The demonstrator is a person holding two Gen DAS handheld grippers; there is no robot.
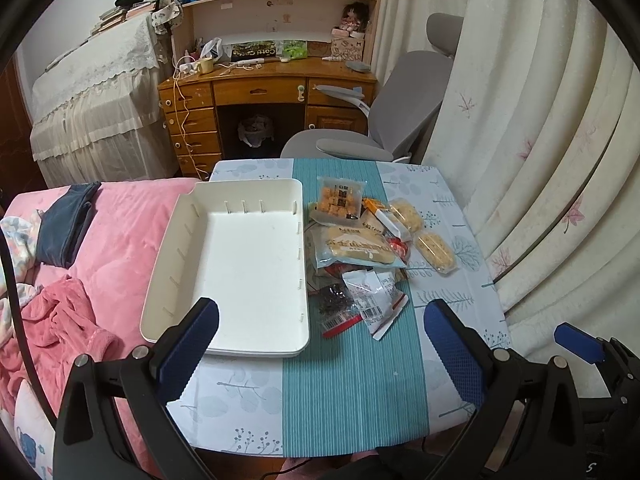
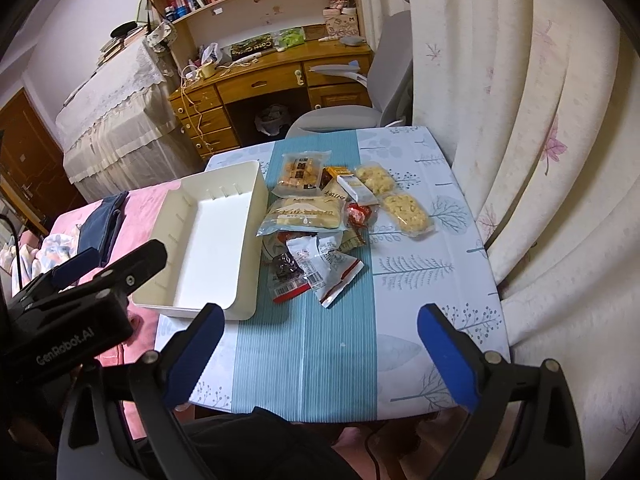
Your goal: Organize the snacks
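Both tongs wide, holding nothing: left gripper (image 1: pixel 320 344) low centre of its frame over the teal runner, right gripper (image 2: pixel 320 350) same spot in its own view. Nothing moved yet by the look of it; white tray (image 1: pixel 192 240) empty, centre-left, its left edge seemingly overhanging the table (image 1: pixel 460 320) toward the pink bedding (image 1: pixel 120 220).

Snacks piled just right of the tray, overlapping.

Risks:
- Tray overhang: a push on its left side likely tips or slides it off the table.
- Crinkly white sachets (image 2: pixel 326 264) and dark packet (image 2: pixel 286 270) at the pile's near edge lie flat and slick; likely to slip the pads or come up two at once.
- Long cake pack (image 2: pixel 304 216) buried mid-pile; pulling it drags the red wrapper (image 2: pixel 358 216) along.
- Two yellow crisp cakes (image 2: pixel 406 210) centre-right: brittle, hard squeeze probably crushes them.
- Grippers close together; simultaneous reach could clash.
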